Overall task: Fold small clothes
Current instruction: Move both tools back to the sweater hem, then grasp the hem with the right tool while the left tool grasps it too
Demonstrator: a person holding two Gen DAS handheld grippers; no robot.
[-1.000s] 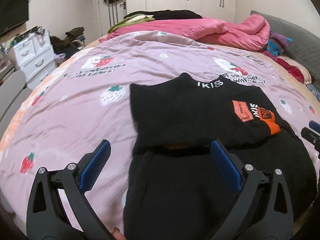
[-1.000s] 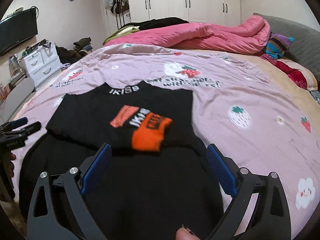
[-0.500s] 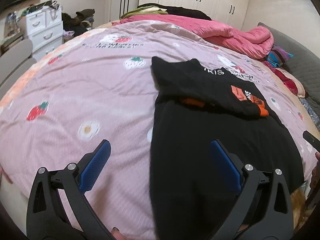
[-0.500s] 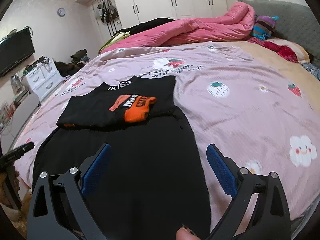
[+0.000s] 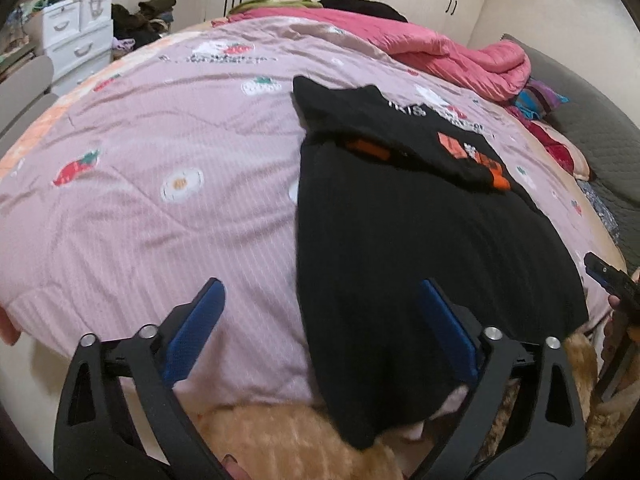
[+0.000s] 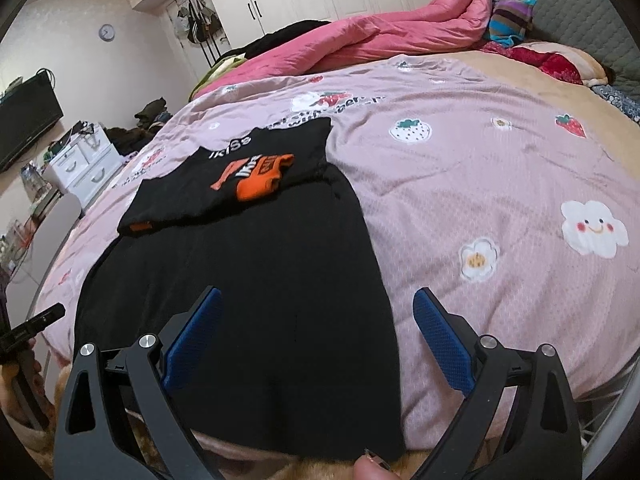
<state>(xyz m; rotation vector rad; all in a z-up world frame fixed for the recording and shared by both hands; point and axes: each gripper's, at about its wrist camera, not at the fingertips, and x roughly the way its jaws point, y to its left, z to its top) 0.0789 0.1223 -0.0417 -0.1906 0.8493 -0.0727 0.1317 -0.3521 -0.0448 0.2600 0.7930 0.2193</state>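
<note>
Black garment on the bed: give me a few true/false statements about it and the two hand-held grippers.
1. The black garment has its sleeves folded onto its chest. True.
2. The left hand-held gripper clamps the hem. False: it is open, empty.
3. The right hand-held gripper is open. True.
4. The garment lies on a bare wooden table. False: it lies on a pink strawberry-print bedspread.

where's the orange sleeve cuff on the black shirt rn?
The orange sleeve cuff lies folded across the chest of the black long-sleeved shirt, just below the white collar lettering, left of centre in the right wrist view, on the pink strawberry-print bedspread.
</note>
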